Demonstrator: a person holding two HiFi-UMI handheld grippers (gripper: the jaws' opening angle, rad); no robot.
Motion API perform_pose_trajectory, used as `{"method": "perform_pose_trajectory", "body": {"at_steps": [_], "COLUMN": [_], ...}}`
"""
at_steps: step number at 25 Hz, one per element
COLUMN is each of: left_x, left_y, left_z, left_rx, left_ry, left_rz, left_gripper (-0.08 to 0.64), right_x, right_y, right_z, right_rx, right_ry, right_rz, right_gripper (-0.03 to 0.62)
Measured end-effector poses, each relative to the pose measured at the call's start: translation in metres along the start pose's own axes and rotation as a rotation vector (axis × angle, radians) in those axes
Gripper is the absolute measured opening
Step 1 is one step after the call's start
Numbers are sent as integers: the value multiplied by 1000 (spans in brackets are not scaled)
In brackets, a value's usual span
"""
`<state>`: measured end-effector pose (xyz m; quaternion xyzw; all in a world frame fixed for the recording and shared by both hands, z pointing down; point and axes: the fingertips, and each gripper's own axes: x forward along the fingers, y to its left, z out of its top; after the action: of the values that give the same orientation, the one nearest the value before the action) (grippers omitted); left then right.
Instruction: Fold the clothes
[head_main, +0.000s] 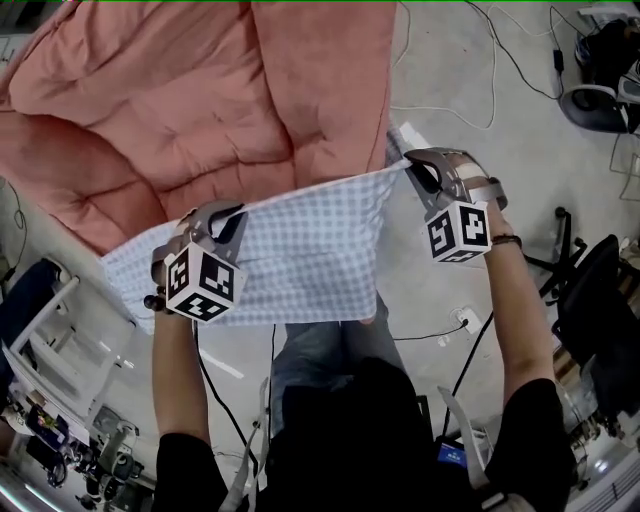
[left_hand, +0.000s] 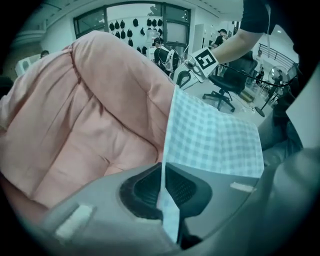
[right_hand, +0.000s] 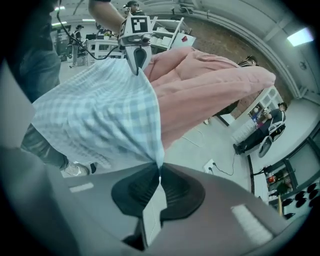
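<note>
Left tongs (head_main: 228, 218) and right tongs (head_main: 418, 168) each clamped on a cloth (head_main: 300, 250) corner, cloth stretched crosswise between them, quilt (head_main: 200, 100) beyond.

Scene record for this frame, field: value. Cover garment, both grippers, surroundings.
garment: checked cloth, blue and white, spread out and held up between the two grippers
left gripper: shut on the cloth's edge at one end
right gripper: shut on the cloth's edge at the other end
fold state: no fold visible yet
backdrop: pink quilt beyond the cloth's far edge; contact with the cloth unclear
surroundings: grey floor with cables
</note>
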<state>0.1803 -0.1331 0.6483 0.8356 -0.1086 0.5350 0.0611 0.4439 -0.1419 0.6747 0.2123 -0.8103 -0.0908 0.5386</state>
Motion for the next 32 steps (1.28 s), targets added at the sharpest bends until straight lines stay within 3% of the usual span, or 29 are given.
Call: {"method": "perform_pose_trajectory", "body": {"at_steps": [5, 9, 15, 23, 32], "left_x": [-23, -47, -68, -82, -95], "left_y": [-13, -38, -92, -163, -209], "left_z": [5, 5, 2, -14, -34], "left_rx": [39, 25, -16, -47, -15], "left_ry": [14, 13, 22, 4, -24], "left_rz": [104, 171, 214, 226, 212], "left_gripper": [14, 14, 14, 14, 14], "right_x": [-23, -49, -92, -125, -141], "right_y": [0, 6, 38, 112, 198], "right_z": [-6, -12, -25, -36, -41], "right_rx": [19, 78, 132, 228, 374], "right_ry": [9, 2, -3, 15, 54], "right_rz": [-106, -181, -206, -216, -213], "right_gripper": [12, 12, 11, 11, 11]}}
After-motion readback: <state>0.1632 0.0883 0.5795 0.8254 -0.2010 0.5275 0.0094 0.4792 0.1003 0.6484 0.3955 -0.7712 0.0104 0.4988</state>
